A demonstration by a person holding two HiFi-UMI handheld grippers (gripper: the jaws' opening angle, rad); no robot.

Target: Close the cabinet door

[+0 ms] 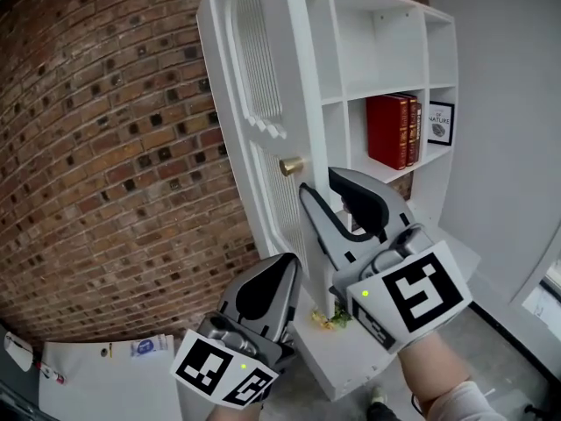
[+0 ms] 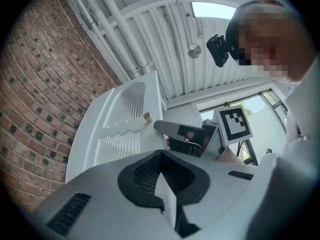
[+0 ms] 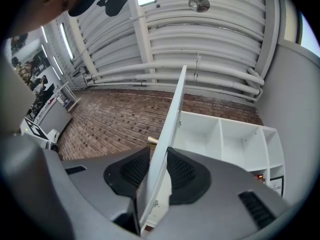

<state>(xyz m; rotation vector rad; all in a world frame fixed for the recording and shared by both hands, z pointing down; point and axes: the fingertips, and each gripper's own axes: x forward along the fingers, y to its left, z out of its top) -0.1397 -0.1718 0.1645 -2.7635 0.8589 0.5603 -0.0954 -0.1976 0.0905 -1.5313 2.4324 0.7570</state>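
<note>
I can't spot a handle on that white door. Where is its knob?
In the head view, the brass knob sits near the free edge of the open cabinet door, just above the right gripper and left of the red books.

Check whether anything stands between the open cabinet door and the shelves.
Possibly: a small yellow-green thing lies on the base just inside the cabinet door; whether it blocks is unclear. The right tool, clamped on the door edge, has one jaw on the shelf side.

All three views look closely at the cabinet door.
</note>
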